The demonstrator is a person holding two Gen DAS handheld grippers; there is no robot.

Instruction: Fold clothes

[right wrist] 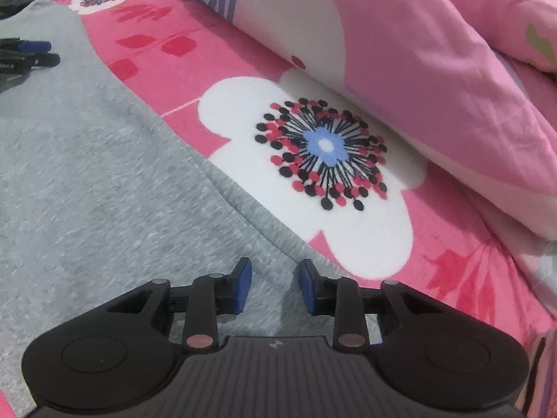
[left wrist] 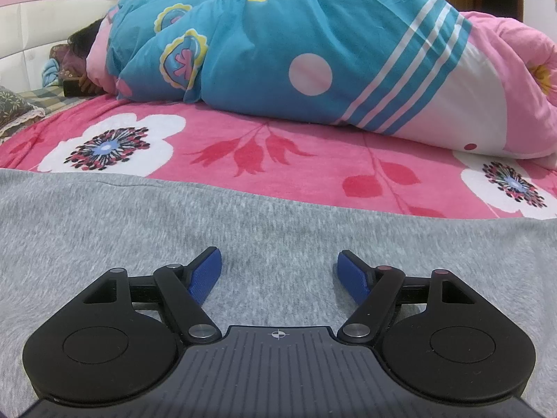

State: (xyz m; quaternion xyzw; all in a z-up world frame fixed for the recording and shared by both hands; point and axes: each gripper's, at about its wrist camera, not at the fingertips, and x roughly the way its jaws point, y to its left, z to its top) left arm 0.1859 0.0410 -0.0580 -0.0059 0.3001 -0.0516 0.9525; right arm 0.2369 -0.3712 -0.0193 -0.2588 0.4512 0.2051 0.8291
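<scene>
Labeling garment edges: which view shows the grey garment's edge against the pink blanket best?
Right wrist view: the grey garment has its edge running diagonally across the frame, with a hem fold visible against the pink blanket. The left wrist view shows the garment only as a low, flat band with a far edge line.

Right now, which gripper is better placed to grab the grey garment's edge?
Right. The right gripper hangs over the grey garment's edge, jaws open. The left gripper sits mid-cloth, away from the edge.
</scene>
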